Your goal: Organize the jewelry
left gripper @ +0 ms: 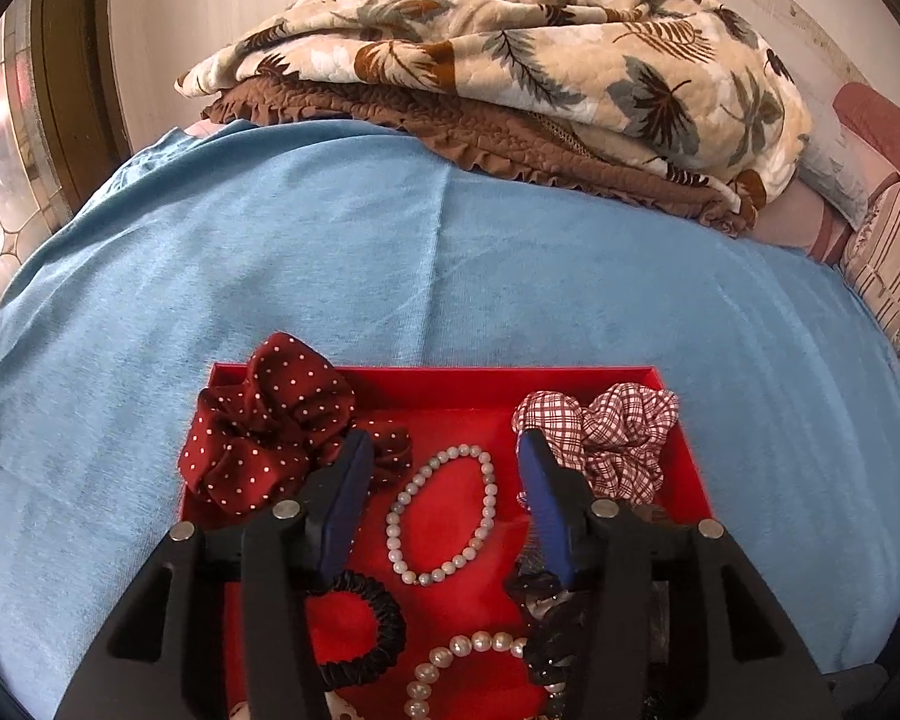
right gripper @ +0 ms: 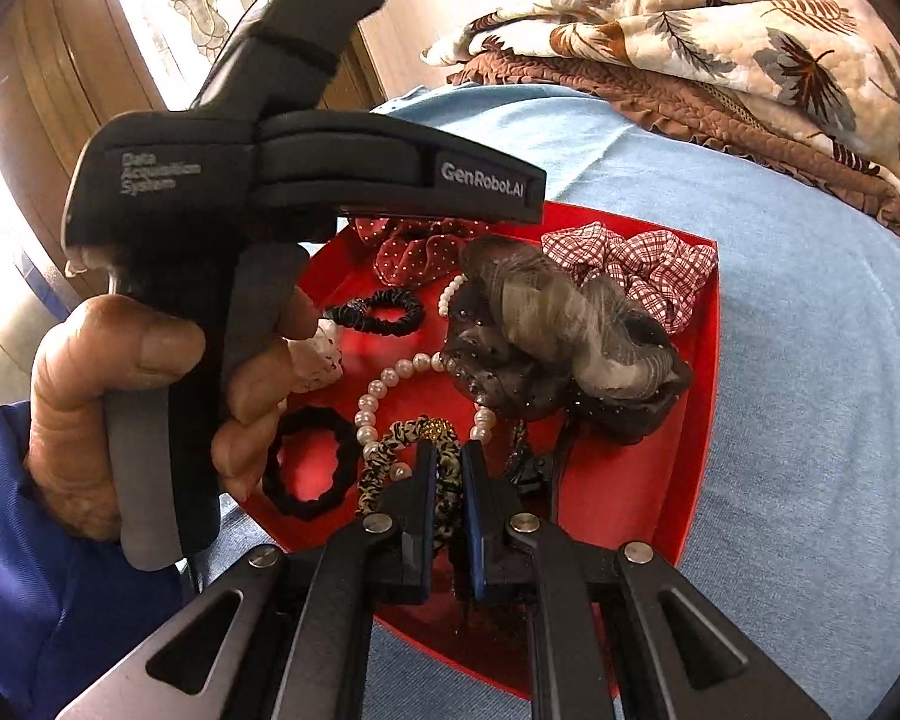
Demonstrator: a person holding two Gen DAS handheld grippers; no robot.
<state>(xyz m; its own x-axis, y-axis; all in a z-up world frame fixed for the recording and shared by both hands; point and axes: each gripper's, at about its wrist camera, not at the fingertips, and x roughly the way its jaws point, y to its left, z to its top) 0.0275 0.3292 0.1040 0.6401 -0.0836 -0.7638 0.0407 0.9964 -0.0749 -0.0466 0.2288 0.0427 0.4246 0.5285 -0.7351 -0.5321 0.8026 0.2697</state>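
The left gripper (left gripper: 444,450) gapes wide above a round bead bracelet (left gripper: 441,515) on the red tray (left gripper: 684,456) (felt-lined); the right gripper (right gripper: 448,456) pinches a crinkled leopard-print scrunchie (right gripper: 390,450)

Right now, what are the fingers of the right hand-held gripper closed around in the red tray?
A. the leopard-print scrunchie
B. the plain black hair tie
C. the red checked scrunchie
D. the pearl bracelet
A: in the right wrist view, the right hand-held gripper has its blue-padded jaws nearly together on the leopard-print scrunchie, with the fabric showing between them, inside the red tray.
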